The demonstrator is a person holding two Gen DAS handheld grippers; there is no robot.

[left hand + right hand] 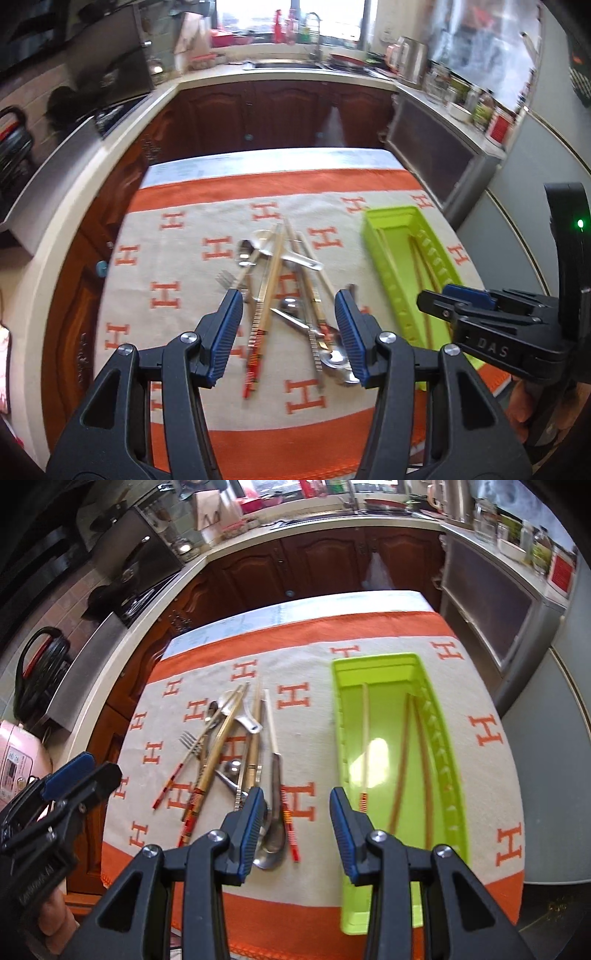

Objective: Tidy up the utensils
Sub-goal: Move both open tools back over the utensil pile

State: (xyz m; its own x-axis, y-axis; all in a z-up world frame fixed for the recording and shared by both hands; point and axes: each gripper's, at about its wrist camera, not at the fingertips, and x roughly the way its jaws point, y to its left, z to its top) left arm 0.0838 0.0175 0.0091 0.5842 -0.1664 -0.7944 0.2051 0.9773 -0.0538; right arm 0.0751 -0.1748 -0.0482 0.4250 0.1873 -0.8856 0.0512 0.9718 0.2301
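Observation:
A pile of utensils [284, 288] lies on the orange-and-beige cloth: chopsticks, metal spoons, a fork and a white ceramic spoon; it also shows in the right wrist view [232, 753]. A lime-green tray [391, 738] stands to its right, holding three chopsticks [402, 760]; it shows in the left wrist view too [402, 266]. My left gripper [290, 332] is open and empty above the near end of the pile. My right gripper [295, 823] is open and empty, hovering between the pile and the tray, over a red-tipped chopstick [288, 819].
The cloth-covered table [480, 775] stands in a kitchen with wooden cabinets [288, 110] behind it, a counter on the left, and a grey cabinet [495, 605] on the right. A pink appliance [18, 760] sits at the left edge.

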